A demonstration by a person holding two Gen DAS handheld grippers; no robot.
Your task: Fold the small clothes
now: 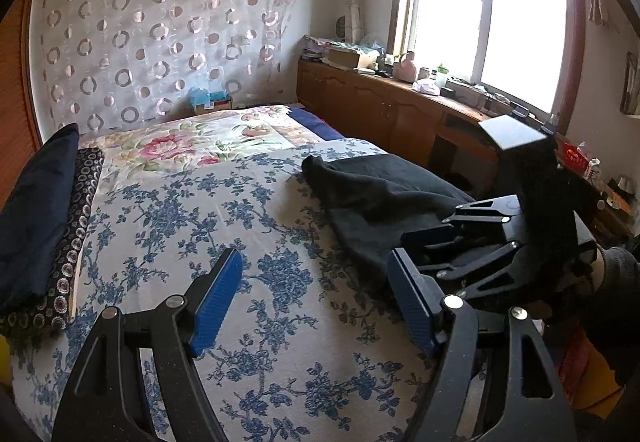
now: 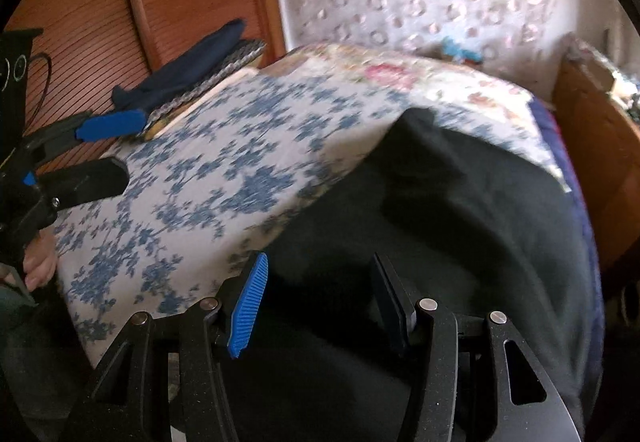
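Bed (image 1: 240, 210) under a white sheet printed with blue flowers; pink-flowered cover (image 1: 192, 142) farther up, toward a wall hung with a ring-patterned curtain (image 1: 160, 38). Black garment (image 1: 372, 194) spread loose and rumpled on the sheet's right side, one corner pointing up the bed; seen from the right wrist as a broad dark sheet of cloth (image 2: 460, 210) filling the lower right. Left gripper (image 1: 316, 302) held low over bare sheet just left of the garment, blue pads (image 1: 216, 306) wide apart, nothing between them. Right gripper (image 2: 320, 302) down over the garment's near part, fingers (image 2: 248, 306) spread with dark cloth showing in the gap; contact with the cloth impossible to tell. Same gripper seen from the left wrist (image 1: 416, 250) at the garment's near right edge. Folded dark blue cloth (image 1: 36, 210) stacked on patterned fabric at the bed's left edge; wooden cabinet (image 1: 380, 110) cluttered with small items under a bright window (image 1: 488, 14).
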